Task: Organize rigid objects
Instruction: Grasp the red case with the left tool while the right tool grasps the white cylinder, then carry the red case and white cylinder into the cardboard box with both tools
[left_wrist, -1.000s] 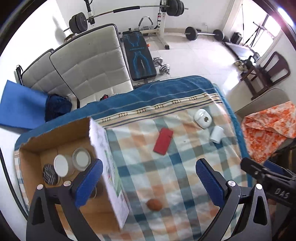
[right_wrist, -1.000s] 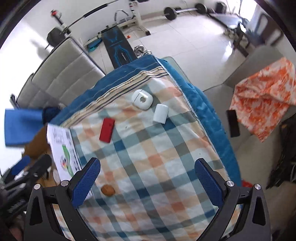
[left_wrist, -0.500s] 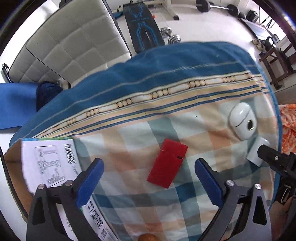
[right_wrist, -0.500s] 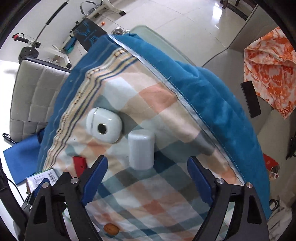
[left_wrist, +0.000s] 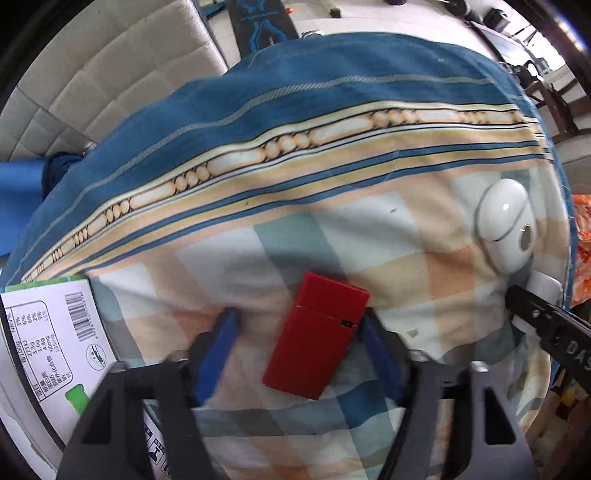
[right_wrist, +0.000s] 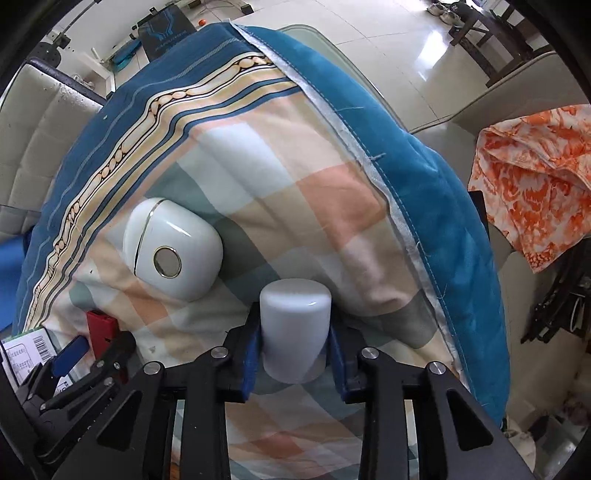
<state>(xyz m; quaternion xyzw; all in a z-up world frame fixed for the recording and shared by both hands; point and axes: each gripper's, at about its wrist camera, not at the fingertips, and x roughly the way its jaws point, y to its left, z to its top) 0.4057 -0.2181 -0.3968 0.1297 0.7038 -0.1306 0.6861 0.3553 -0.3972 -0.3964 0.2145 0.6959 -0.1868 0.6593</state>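
Observation:
A flat red case (left_wrist: 317, 346) lies on the checked cloth. My left gripper (left_wrist: 299, 343) straddles it, its blue pads low on the cloth; the right pad touches the case, the left stands apart. The red case also shows in the right wrist view (right_wrist: 101, 326). My right gripper (right_wrist: 293, 341) is shut on a white cylinder (right_wrist: 294, 328) that lies on the cloth. A glossy white rounded case (right_wrist: 171, 254) with a gold ring lies just left of it, and shows in the left wrist view (left_wrist: 506, 225).
A cardboard box with a printed flap (left_wrist: 55, 343) stands at the left of the table. The blue cloth border (right_wrist: 424, 177) drops off at the table's right edge. An orange patterned cloth (right_wrist: 535, 170) lies on a chair to the right.
Both grippers have come down onto the cloth and narrowed. The left now straddles the red case; the right has closed on the white cylinder.

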